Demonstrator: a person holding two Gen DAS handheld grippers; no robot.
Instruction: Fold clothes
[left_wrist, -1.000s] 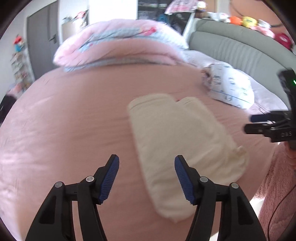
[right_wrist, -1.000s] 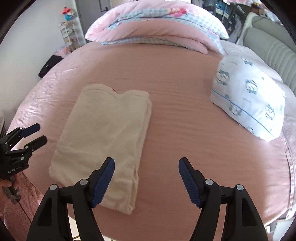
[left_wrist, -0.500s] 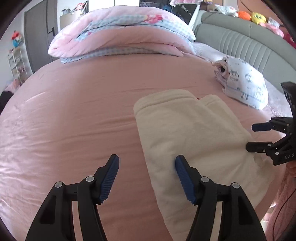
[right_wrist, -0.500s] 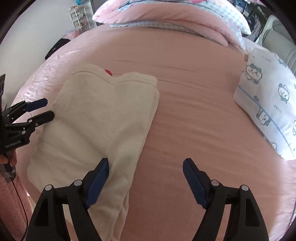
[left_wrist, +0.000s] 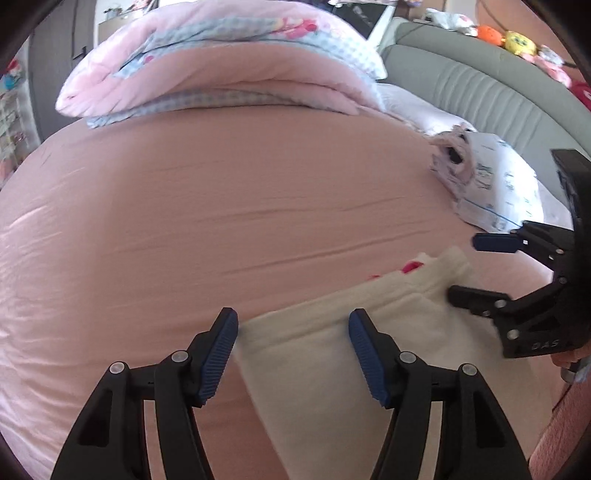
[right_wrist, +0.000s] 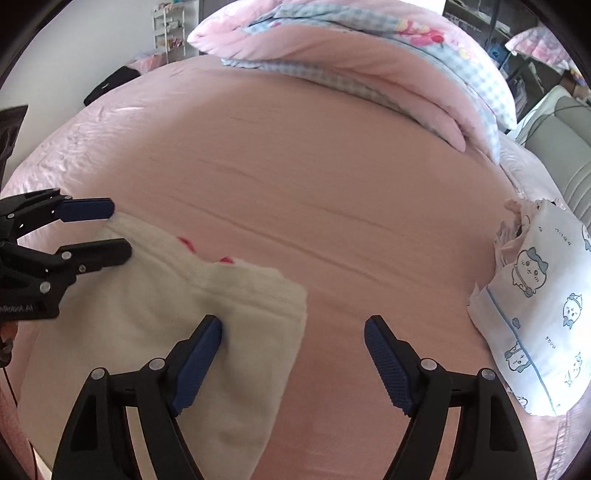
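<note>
The folded cream fleece garment lies near the front edge of the pink bedsheet. The left gripper hangs over its far-left corner, jaws apart, pads not pressing the cloth. The right gripper straddles the far-right corner, its jaws having just spread wider, gripping nothing. A white cartoon-print pillow sits off right.

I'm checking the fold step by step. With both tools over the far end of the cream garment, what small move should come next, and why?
Probably lower both tools and close them on the cream garment's far corners. The left tool and right tool are open, each straddling a far corner and pinching nothing, so a grip must come before any fold toward the near edge.
</note>
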